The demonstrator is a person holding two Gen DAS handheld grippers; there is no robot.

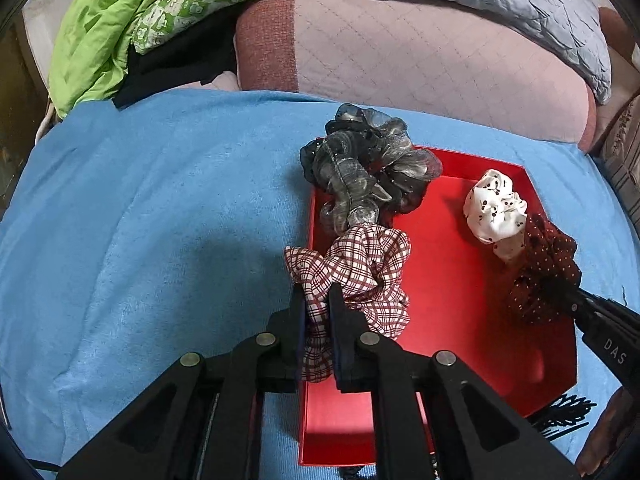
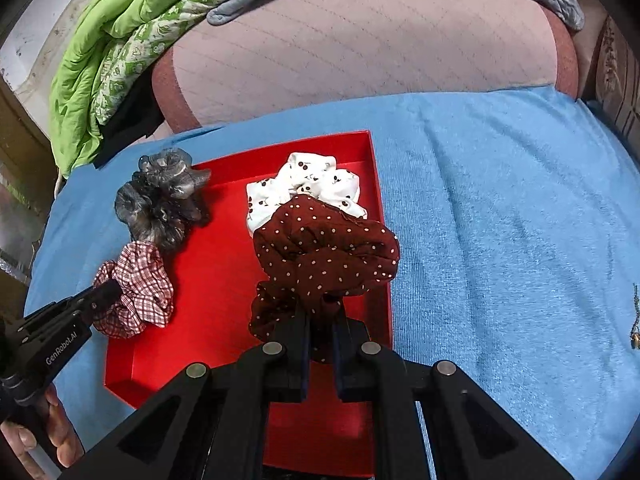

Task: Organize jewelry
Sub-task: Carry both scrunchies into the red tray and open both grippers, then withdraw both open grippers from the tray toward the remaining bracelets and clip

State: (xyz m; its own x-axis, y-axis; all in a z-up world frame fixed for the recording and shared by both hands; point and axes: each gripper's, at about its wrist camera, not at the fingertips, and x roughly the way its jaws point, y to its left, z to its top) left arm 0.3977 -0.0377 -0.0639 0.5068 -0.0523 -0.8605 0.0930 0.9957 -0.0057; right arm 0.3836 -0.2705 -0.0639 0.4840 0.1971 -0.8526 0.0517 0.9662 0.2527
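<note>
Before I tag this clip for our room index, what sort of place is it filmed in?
Most likely a bedroom at home. A blue blanket is spread as the work surface, a pink quilted mattress lies behind it, and a green duvet is bundled up beside that.

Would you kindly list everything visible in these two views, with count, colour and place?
Tray: one, red, on the blue cloth.
Checked scrunchie: one, red and white, over the tray's left edge, held.
Dotted scrunchie: one, dark red with white dots, over the tray's right side, held.
Cherry scrunchie: one, white, in the tray's far right corner.
Sheer scrunchie: one, grey-black, on the tray's far left corner.
Blue cloth: one, covering the surface.
Green quilt: one, far left.
Left gripper: black, clamping the checked scrunchie.
Right gripper: black, clamping the dotted scrunchie.
</note>
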